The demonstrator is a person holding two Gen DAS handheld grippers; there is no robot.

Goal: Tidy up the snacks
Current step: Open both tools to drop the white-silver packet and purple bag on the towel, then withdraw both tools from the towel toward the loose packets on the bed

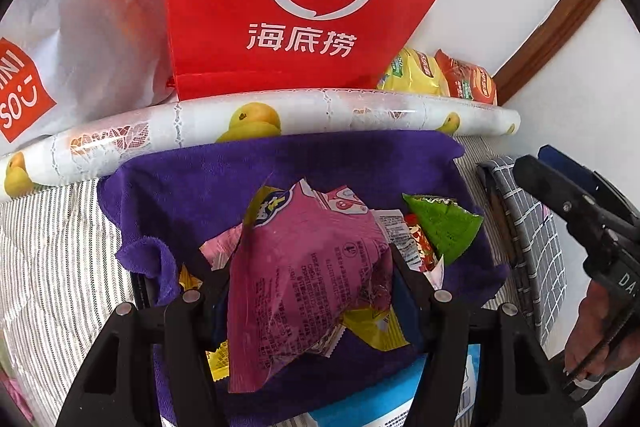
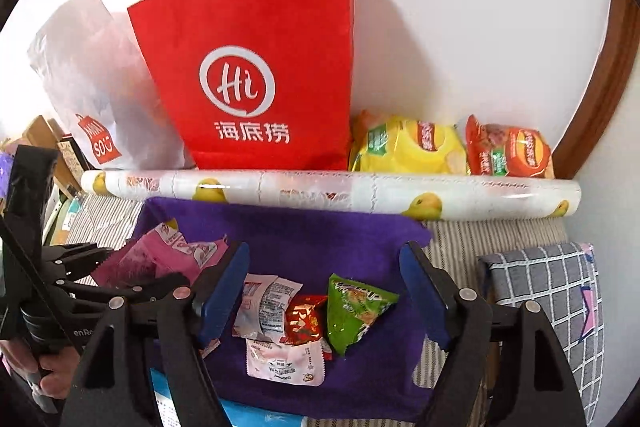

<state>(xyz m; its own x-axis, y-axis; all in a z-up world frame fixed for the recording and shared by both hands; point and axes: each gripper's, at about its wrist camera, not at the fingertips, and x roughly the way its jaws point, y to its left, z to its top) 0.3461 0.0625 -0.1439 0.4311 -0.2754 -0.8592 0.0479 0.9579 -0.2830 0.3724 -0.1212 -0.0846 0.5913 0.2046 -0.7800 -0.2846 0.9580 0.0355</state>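
Left wrist view: our left gripper [image 1: 310,291] jaws grip the pink packet [image 1: 308,287]; right gripper [image 2: 324,291] jaws gape empty above the green packet [image 2: 354,311], our likely next pick.

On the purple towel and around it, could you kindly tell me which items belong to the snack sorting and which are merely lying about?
Part of the job:
- large pink snack packet, clamped in left gripper
- green triangular packet
- small red packet
- white-pink sachets
- purple towel

Lying about:
- red paper bag
- rolled fruit-print sheet
- grey checked cloth

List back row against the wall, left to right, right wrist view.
white plastic bag → red paper bag → yellow snack bag → red-orange snack bag
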